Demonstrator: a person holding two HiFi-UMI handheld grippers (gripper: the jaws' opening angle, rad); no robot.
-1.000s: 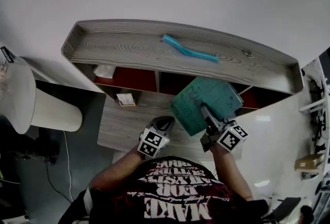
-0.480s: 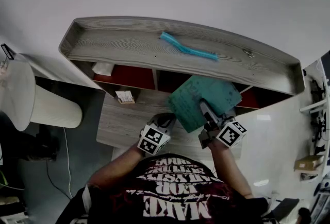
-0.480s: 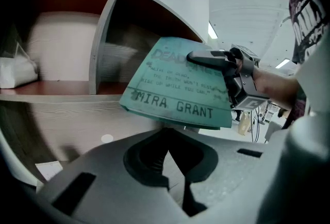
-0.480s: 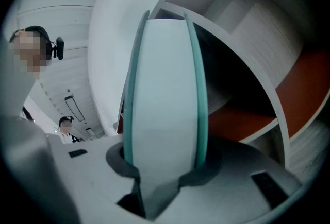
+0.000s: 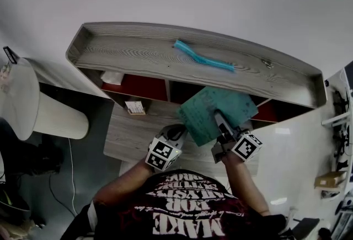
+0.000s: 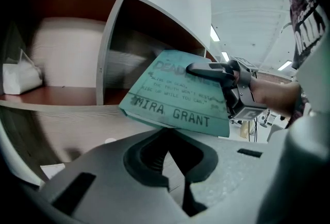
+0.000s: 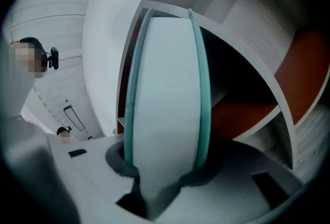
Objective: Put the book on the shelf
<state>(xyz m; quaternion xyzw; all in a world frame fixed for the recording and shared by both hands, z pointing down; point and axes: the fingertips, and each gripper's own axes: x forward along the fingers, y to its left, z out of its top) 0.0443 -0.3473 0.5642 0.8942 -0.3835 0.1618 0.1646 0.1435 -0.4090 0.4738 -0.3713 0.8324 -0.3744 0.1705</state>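
Observation:
My right gripper [image 5: 220,121] is shut on a teal paperback book [image 5: 207,111] and holds it in front of the shelf's [image 5: 138,54] middle openings, just under the top board. The right gripper view shows the book [image 7: 165,89] edge-on, white pages between teal covers, clamped in the right gripper [image 7: 165,164], with a red-floored compartment [image 7: 242,115] behind it. My left gripper [image 5: 177,133] is shut and empty, low and to the left of the book. In the left gripper view, the book's [image 6: 175,99] cover hangs just beyond the left gripper [image 6: 167,133], with the right gripper's finger [image 6: 206,69] lying across it.
A teal strip [image 5: 203,57] lies on the shelf's top board. A white bag [image 5: 112,76] sits in the left compartment, and a small card [image 5: 134,106] lies on the lower wooden ledge [image 5: 132,134]. A white cylinder [image 5: 33,112] stands to the left. A divider [image 6: 105,48] separates the compartments.
The book has rolled a little in the right gripper and drifted slightly left. Both hands stay almost where they were.

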